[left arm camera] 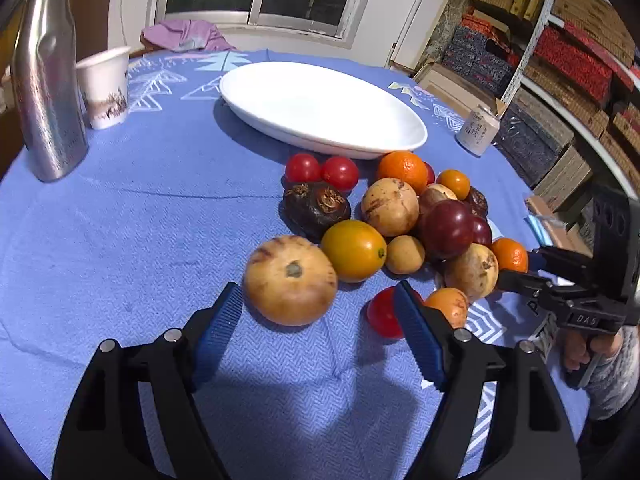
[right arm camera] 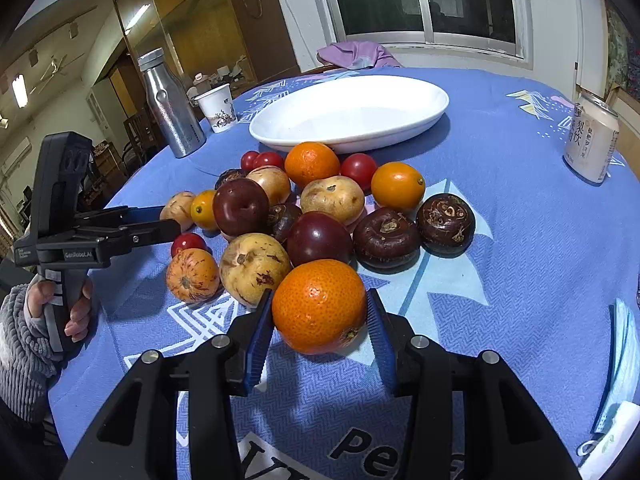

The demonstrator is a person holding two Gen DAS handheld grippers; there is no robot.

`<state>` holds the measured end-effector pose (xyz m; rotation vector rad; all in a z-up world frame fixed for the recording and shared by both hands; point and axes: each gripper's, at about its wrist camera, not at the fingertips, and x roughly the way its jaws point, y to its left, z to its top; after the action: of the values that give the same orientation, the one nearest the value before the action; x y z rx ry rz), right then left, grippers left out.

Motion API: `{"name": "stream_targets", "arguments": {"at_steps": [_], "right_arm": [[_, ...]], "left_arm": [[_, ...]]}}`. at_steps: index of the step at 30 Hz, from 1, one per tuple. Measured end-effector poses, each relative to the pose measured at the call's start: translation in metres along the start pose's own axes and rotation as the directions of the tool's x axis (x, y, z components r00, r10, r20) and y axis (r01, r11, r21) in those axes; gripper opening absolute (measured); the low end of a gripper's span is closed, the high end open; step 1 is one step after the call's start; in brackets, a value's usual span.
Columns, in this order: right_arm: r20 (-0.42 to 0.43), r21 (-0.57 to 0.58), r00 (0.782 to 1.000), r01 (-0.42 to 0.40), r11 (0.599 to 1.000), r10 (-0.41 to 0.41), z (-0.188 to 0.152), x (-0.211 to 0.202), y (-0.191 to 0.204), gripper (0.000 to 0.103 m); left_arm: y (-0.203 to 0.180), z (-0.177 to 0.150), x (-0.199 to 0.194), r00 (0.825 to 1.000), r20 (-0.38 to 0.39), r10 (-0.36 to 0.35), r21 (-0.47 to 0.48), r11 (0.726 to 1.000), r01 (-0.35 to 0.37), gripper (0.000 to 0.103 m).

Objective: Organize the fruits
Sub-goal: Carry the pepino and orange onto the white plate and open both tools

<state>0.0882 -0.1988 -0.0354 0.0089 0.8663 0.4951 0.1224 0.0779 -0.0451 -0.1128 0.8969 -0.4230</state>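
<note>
Nothing is sorted yet — the white oval dish (right arm camera: 434,98) sits empty toward the bench's far edge, the fruit pile (right arm camera: 320,204) heaped just before it. The right hand-held gripper (right arm camera: 320,318) brackets a mandarin (right arm camera: 319,306), pads at its sides — grip unconfirmed; the left hand-held gripper (left arm camera: 318,308) gapes wide, empty.

Both wrist views low, close, facing fruit pile (left arm camera: 384,220) from opposite sides; white dish (right arm camera: 348,116) shared.

A shiny metal bottle (right arm camera: 170,106) is seen beside a paper cup (right arm camera: 218,107) on the blue cloth (right arm camera: 540,260). A drink can (right arm camera: 592,140) is stood far across.
</note>
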Motion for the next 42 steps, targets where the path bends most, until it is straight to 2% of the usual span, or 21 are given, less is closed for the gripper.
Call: {"name": "stream_targets", "arguments": {"at_steps": [1, 2, 3, 6, 8, 9, 10, 11, 15, 16, 17, 18, 20, 27, 33, 37, 42], "right_arm": [[0.0, 0.0, 1.0, 0.0, 1.0, 0.0, 0.0, 0.0, 0.0, 0.046], [0.0, 0.001, 1.0, -0.001, 1.0, 0.001, 0.0, 0.0, 0.0, 0.046], [0.0, 0.002, 1.0, -0.002, 1.0, 0.002, 0.0, 0.0, -0.001, 0.046], [-0.001, 0.006, 1.0, -0.006, 1.0, 0.006, 0.0, 0.0, -0.001, 0.046], [-0.002, 0.005, 1.0, -0.006, 1.0, 0.006, -0.001, 0.0, -0.001, 0.046], [-0.002, 0.005, 1.0, -0.005, 1.0, 0.005, -0.001, 0.0, -0.001, 0.046], [-0.001, 0.005, 1.0, -0.005, 1.0, 0.005, -0.001, 0.0, -0.001, 0.046], [-0.001, 0.005, 1.0, -0.005, 1.0, 0.006, -0.001, 0.0, -0.001, 0.046], [-0.001, 0.008, 1.0, -0.008, 1.0, 0.008, -0.001, 0.0, -0.001, 0.046], [-0.001, 0.007, 1.0, -0.008, 1.0, 0.008, -0.001, 0.0, -0.001, 0.046], [-0.001, 0.007, 1.0, -0.007, 1.0, 0.007, -0.001, 0.0, -0.001, 0.046], [-0.001, 0.007, 1.0, -0.007, 1.0, 0.007, -0.001, 0.0, -0.001, 0.046], [-0.002, 0.011, 1.0, -0.011, 1.0, 0.011, -0.001, 0.0, -0.001, 0.046], [0.002, 0.011, 1.0, -0.012, 1.0, 0.012, -0.002, -0.002, -0.001, 0.046], [0.049, 0.002, 0.999, -0.009, 1.0, 0.009, -0.001, -0.014, 0.0, 0.046], [0.116, 0.017, 0.993, -0.024, 1.0, 0.022, 0.021, -0.037, -0.003, 0.046], [0.195, 0.025, 0.98, 0.029, 0.999, -0.033, 0.096, -0.047, -0.007, 0.046]], "left_arm": [[0.004, 0.001, 0.0, 1.0, -0.001, -0.018, -0.018, 1.0, 0.018, 0.065], [0.01, 0.001, -0.002, 0.999, -0.001, -0.034, -0.037, 0.999, 0.034, 0.054], [0.016, 0.0, -0.003, 0.999, -0.006, -0.048, -0.057, 0.997, 0.047, 0.05], [0.026, -0.001, -0.002, 0.998, -0.01, -0.065, -0.101, 0.993, 0.064, 0.051], [0.019, 0.0, 0.0, 1.0, -0.006, -0.02, -0.064, 0.998, 0.019, 0.054], [0.014, 0.002, 0.001, 1.0, 0.001, 0.027, -0.039, 0.999, -0.027, 0.063], [0.01, 0.004, 0.002, 0.997, 0.012, 0.08, -0.013, 0.997, -0.08, 0.068], [0.007, 0.005, 0.003, 0.995, 0.015, 0.103, 0.002, 0.995, -0.103, 0.071], [0.003, 0.009, 0.007, 0.991, 0.011, 0.137, 0.021, 0.99, -0.137, 0.072], [0.002, 0.009, 0.007, 0.99, 0.011, 0.138, 0.025, 0.99, -0.139, 0.071], [0.001, 0.008, 0.006, 0.992, 0.009, 0.128, 0.024, 0.991, -0.129, 0.066], [0.003, 0.007, 0.006, 0.995, 0.001, 0.099, 0.016, 0.995, -0.099, 0.055], [0.006, 0.004, 0.003, 0.999, -0.016, 0.028, -0.008, 1.0, -0.028, 0.045], [0.002, -0.002, -0.005, 0.999, 0.004, 0.037, -0.004, 0.999, -0.037, 0.044], [-0.004, 0.006, -0.033, 0.993, 0.094, 0.065, -0.001, 0.998, -0.065, 0.043], [-0.02, 0.042, -0.052, 0.983, 0.155, 0.097, 0.04, 0.994, -0.105, 0.043], [-0.043, 0.1, -0.045, 0.974, 0.2, 0.103, 0.068, 0.991, -0.118, 0.044]]}}
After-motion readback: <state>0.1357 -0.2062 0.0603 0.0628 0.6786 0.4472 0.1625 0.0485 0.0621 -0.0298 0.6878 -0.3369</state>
